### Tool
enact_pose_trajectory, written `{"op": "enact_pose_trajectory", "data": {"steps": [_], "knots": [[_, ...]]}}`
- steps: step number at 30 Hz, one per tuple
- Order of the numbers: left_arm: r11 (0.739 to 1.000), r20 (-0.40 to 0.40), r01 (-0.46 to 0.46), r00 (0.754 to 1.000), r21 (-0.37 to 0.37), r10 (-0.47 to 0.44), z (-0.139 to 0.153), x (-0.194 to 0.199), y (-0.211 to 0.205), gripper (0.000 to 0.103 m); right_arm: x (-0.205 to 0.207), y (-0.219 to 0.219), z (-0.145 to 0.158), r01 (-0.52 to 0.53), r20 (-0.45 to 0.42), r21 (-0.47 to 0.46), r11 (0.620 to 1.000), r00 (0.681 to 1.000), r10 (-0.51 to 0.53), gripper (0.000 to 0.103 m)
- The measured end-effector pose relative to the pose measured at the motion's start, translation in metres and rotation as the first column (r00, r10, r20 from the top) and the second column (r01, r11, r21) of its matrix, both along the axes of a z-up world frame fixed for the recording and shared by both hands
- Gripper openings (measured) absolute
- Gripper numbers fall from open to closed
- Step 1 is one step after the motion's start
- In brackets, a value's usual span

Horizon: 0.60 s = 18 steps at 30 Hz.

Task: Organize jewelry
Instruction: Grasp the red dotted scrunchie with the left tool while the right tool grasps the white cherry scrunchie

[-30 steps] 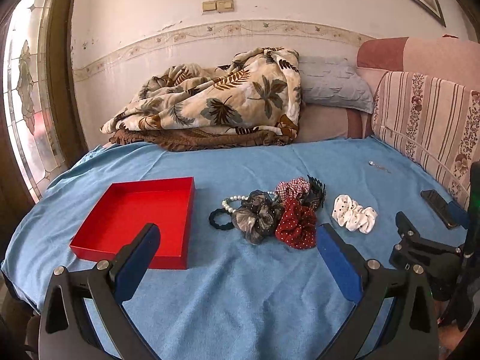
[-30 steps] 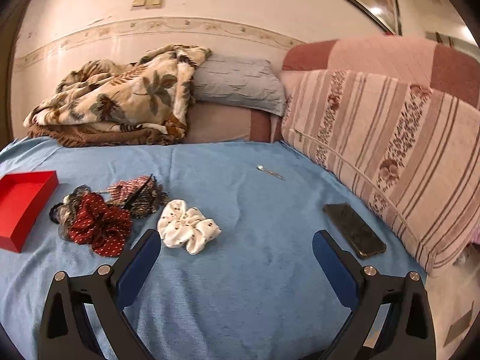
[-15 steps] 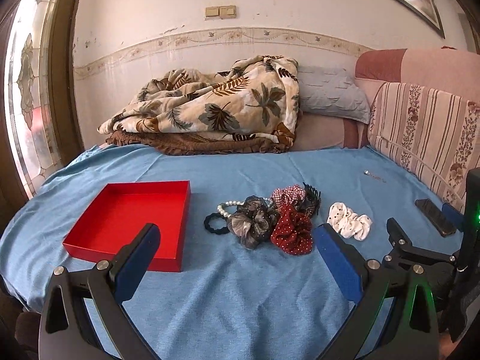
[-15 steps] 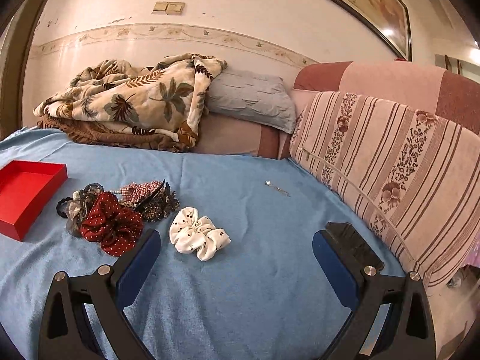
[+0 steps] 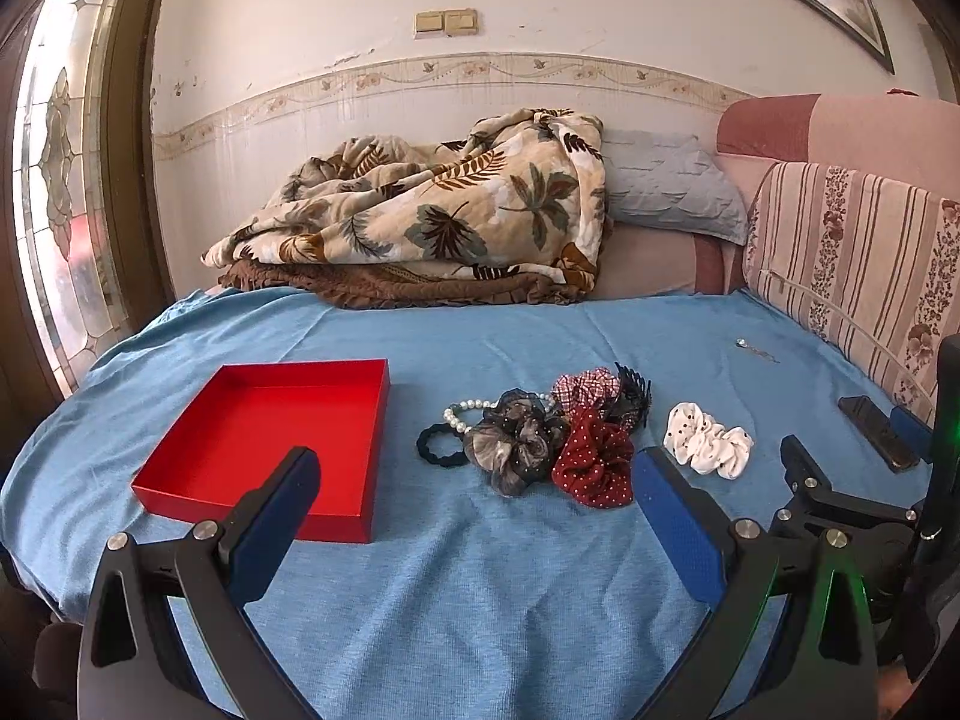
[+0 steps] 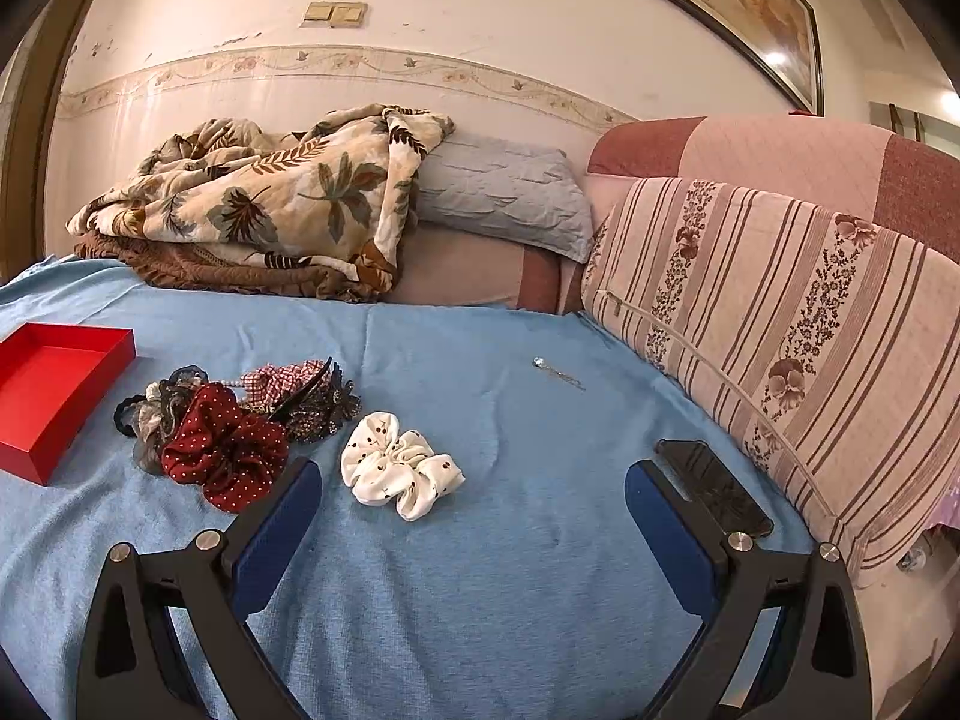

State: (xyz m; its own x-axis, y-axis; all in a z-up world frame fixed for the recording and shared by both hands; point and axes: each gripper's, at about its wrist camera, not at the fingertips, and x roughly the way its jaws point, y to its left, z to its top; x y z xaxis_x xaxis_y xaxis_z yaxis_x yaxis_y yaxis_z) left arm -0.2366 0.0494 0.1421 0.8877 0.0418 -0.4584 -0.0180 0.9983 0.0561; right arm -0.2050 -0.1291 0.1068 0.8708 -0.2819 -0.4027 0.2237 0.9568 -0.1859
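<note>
Both your grippers, left gripper [image 5: 474, 483] and right gripper [image 6: 473, 495], hang spread and empty; the white scrunchie [image 6: 399, 465] lies just ahead of the right, nearer it.

a lived-in home bedroom: a bed under a blue sheet [image 5: 480, 588], a crumpled leaf-print blanket [image 5: 420, 216] and grey pillow [image 5: 666, 186] at 12 o'clock, striped cushions [image 6: 768, 324] at 3 o'clock, stained-glass window [image 5: 54, 180] at 9 o'clock.
</note>
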Motion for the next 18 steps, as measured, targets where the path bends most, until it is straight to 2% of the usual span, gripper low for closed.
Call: {"op": "enact_pose_trajectory", "data": {"steps": [6, 11, 14, 18], "knots": [[1.0, -0.039, -0.006, 0.999, -0.016, 0.005, -0.007, 0.002, 0.006, 0.103, 0.002, 0.001, -0.001, -0.006, -0.011, 0.004, 1.0, 1.0, 0.006, 0.102], [1.0, -0.066, -0.021, 0.998, 0.009, 0.021, -0.015, 0.01, 0.009, 0.103, 0.004, 0.002, -0.004, -0.01, -0.025, 0.005, 1.0, 1.0, 0.01, 0.102], [1.0, -0.098, -0.011, 0.995, 0.012, 0.012, -0.018, 0.02, 0.014, 0.103, 0.009, -0.003, -0.005, -0.024, -0.051, 0.039, 0.999, 0.998, 0.026, 0.102], [0.998, -0.159, 0.003, 0.987, -0.057, -0.012, -0.022, 0.039, 0.03, 0.103, 0.025, -0.011, -0.007, -0.058, -0.107, 0.09, 0.994, 0.992, 0.067, 0.102]]}}
